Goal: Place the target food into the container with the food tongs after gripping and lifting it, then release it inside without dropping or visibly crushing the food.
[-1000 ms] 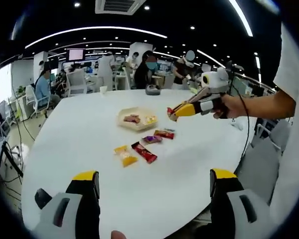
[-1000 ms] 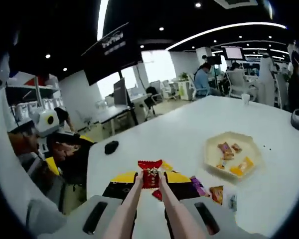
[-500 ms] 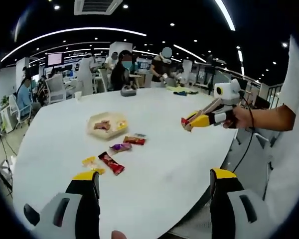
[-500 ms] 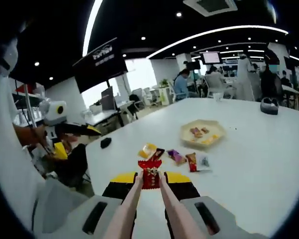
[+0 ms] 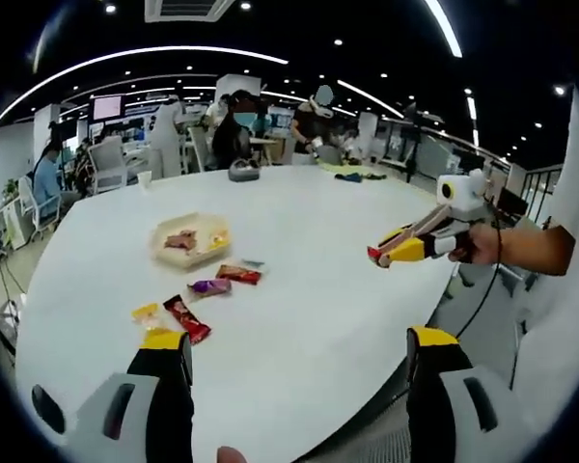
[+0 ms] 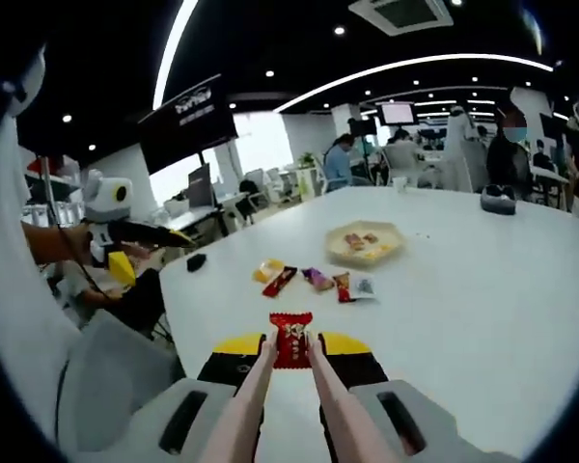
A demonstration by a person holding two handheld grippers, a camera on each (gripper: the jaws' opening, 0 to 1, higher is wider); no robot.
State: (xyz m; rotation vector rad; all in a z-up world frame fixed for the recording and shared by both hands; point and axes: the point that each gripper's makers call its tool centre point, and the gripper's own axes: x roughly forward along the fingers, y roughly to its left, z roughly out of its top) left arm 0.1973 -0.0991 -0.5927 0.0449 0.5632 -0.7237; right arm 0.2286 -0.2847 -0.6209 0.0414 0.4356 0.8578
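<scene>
At the bottom centre of my right gripper view, the right gripper [image 6: 290,349] is clenched on the food tongs [image 6: 261,400], whose two pale arms pinch a red snack packet [image 6: 290,339] between their tips. Above that in the frame, the white table [image 6: 482,309] carries a loose row of wrapped snacks [image 6: 314,280], and just beyond them, right of centre, sits the pale yellow tray [image 6: 365,243] with a few pieces in it. A small dark object [image 6: 196,261] lies near the table's left edge; I can't make out what it is.

In my left gripper view the left gripper [image 5: 299,362] rises from the bottom with its yellow-tipped jaws spread wide, gripping nothing. The same snacks lie left of centre, the tray above them. At the right of that frame a hand [image 5: 482,243] holds the right gripper out over the table's edge, the red packet at its tip. People sit at desks across the top.
</scene>
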